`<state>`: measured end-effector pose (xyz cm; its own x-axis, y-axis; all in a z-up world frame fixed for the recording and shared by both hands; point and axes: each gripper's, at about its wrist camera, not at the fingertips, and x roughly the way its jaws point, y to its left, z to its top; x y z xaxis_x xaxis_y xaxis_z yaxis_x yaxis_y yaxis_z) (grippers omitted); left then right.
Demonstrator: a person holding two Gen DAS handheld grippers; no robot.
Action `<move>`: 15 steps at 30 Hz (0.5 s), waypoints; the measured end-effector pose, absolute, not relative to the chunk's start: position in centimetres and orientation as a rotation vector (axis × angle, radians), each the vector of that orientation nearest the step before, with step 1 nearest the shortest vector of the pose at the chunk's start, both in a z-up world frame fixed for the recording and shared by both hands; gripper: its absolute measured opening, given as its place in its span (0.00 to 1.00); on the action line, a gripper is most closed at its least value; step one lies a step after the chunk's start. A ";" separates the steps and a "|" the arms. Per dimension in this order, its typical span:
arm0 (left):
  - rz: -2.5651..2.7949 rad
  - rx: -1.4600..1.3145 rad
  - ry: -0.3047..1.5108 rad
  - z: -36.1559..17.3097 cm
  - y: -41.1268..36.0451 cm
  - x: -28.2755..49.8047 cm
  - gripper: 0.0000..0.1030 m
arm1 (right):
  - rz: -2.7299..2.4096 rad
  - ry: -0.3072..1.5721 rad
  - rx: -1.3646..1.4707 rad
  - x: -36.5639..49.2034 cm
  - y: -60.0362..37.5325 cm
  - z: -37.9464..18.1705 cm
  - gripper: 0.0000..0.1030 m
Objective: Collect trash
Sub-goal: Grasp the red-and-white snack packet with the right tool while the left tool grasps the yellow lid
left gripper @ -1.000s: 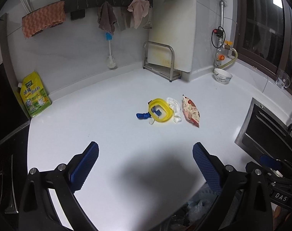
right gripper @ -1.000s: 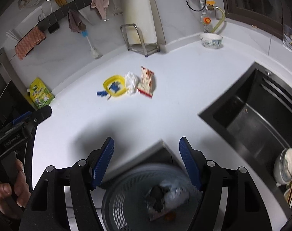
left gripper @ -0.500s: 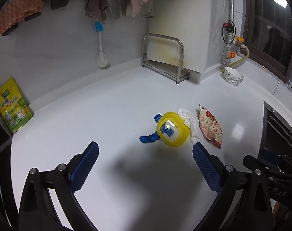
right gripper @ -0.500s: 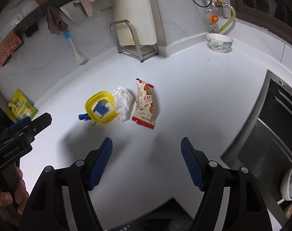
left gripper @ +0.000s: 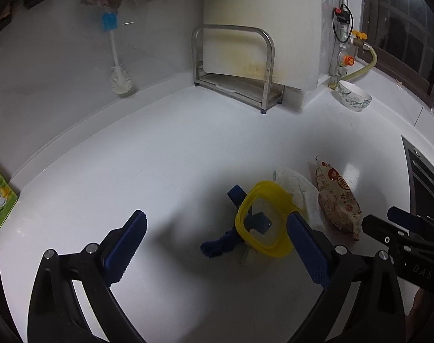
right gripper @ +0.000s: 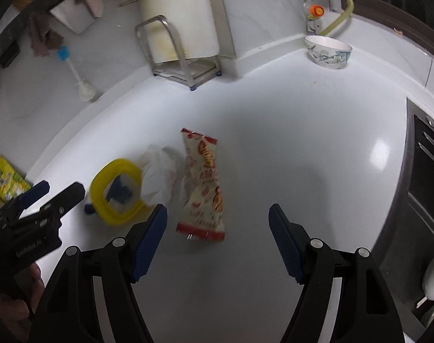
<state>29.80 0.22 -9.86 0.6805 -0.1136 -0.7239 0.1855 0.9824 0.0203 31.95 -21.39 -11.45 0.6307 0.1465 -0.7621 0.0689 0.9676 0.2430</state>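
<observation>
A small pile of trash lies on the white counter: a yellow plastic ring [left gripper: 262, 220] [right gripper: 117, 191], blue scraps [left gripper: 219, 244], a crumpled white tissue [left gripper: 297, 190] [right gripper: 159, 171] and a red and white snack wrapper [left gripper: 338, 200] [right gripper: 204, 183]. My left gripper [left gripper: 217, 245] is open, low over the counter, with the blue scraps between its fingers and the ring by its right finger. My right gripper [right gripper: 218, 240] is open, with the wrapper's near end between its fingers. The left gripper also shows in the right wrist view [right gripper: 37, 208].
A steel rack [left gripper: 234, 65] with a cutting board stands at the back wall, a bottle brush [left gripper: 118, 68] to its left. A patterned bowl [right gripper: 328, 51] sits at the back right. A dark sink [right gripper: 425, 200] is on the right. A yellow-green pouch [right gripper: 7, 181] leans at the left.
Both grippers have moved forward and down toward the trash pile, which is now much closer. The waste basket below the right gripper has left the view. Both stay open.
</observation>
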 end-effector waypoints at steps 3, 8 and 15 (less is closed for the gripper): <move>-0.174 0.112 0.813 -10.5 -0.1 30.8 0.94 | 0.033 0.898 0.279 33.3 -21.7 -12.0 0.68; -0.179 0.118 0.825 -11.5 -0.2 31.7 0.94 | 0.026 0.910 0.259 34.9 -21.2 -12.9 0.68; -0.177 0.101 0.844 -12.4 -0.2 32.2 0.93 | 0.021 0.925 0.174 36.2 -20.1 -13.8 0.68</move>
<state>32.18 -0.23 -12.40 0.6506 -0.1155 -0.7506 0.1955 0.9805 0.0185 36.16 -20.08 -13.79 0.6029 0.0931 -0.7923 0.0563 0.9857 0.1587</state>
